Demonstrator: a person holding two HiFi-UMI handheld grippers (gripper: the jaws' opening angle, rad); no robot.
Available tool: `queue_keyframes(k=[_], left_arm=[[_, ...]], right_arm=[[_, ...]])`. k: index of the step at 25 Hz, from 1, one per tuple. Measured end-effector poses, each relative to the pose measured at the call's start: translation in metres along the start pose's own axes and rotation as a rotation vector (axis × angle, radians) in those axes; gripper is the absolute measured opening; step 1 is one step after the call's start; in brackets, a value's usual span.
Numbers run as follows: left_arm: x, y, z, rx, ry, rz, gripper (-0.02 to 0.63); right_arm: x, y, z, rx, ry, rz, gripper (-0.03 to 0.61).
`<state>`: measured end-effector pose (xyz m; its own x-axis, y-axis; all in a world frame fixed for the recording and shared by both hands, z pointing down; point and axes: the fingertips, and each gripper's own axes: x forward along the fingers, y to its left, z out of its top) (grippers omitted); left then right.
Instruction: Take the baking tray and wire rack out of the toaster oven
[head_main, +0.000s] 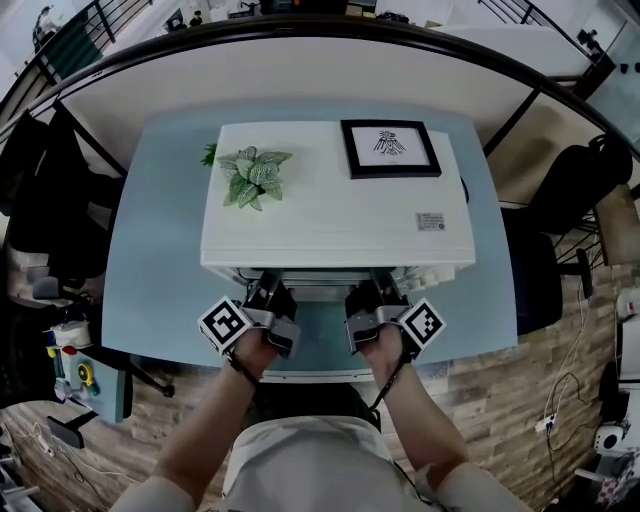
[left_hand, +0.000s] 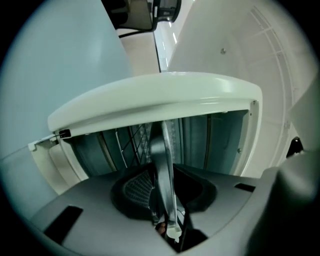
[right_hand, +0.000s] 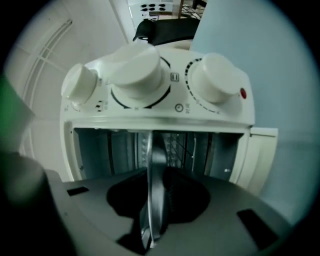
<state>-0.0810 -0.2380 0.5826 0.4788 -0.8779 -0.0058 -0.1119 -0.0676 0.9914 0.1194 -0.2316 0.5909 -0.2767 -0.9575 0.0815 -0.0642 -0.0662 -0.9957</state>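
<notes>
Left tongs (left_hand: 162, 190) & right tongs (right_hand: 152, 200) both clamp baking tray (left_hand: 167, 145) near rim. Tray sits in toaster oven (head_main: 330, 200) mouth, long axis left-right; pull prob. straight toward near side.

Jaw tips, from above: your left gripper (head_main: 268, 296) and right gripper (head_main: 380, 296) reach under the toaster oven (head_main: 335, 215) front lip, so their tips are lost in shadow.
Tray surface: the baking tray (left_hand: 167, 165) shows edge-on only; its flat face is hidden.
Rack: of the wire rack (left_hand: 134, 144), only a few wires show behind that edge.
Print: the label (head_main: 431, 221) on the oven's top is too small to read.
Dials: the dial markings (right_hand: 179, 107) are blurred.
</notes>
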Motion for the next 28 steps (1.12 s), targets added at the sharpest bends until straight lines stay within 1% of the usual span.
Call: queue_keyframes(k=[9,11,14,18,20,21,24,27,28], left_arm=[[-0.046,-0.006,-0.028,-0.007,0.061,0.069,0.107],[-0.058,-0.006,-0.034,0.002,0.077,0.086,0.107],[-0.076,-0.009,-0.046,-0.012,0.098,0.097,0.106],[-0.103,-0.004,-0.058,0.010,0.134,0.147,0.101],[-0.116,-0.003,-0.063,0.029,0.150,0.167,0.101],[-0.122,-0.004,-0.066,0.031,0.159,0.169,0.101],[-0.134,-0.012,-0.076,-0.023,0.167,0.141,0.101],[-0.150,-0.009,-0.080,0.003,0.193,0.166,0.100],[-0.153,-0.012,-0.082,-0.013,0.195,0.156,0.100]], right_arm=[[-0.053,-0.002,-0.016,0.013,0.004,-0.080,0.080],[-0.065,-0.003,-0.021,0.018,0.012,-0.098,0.078],[-0.086,-0.007,-0.028,0.017,0.031,-0.129,0.072],[-0.114,-0.011,-0.039,0.020,0.052,-0.176,0.067],[-0.125,-0.012,-0.044,0.021,0.061,-0.173,0.066],[-0.131,-0.013,-0.046,0.026,0.063,-0.169,0.064],[-0.150,-0.013,-0.052,0.034,0.069,-0.203,0.063],[-0.163,-0.011,-0.055,0.056,0.064,-0.205,0.060],[-0.168,-0.011,-0.058,0.054,0.072,-0.222,0.060]])
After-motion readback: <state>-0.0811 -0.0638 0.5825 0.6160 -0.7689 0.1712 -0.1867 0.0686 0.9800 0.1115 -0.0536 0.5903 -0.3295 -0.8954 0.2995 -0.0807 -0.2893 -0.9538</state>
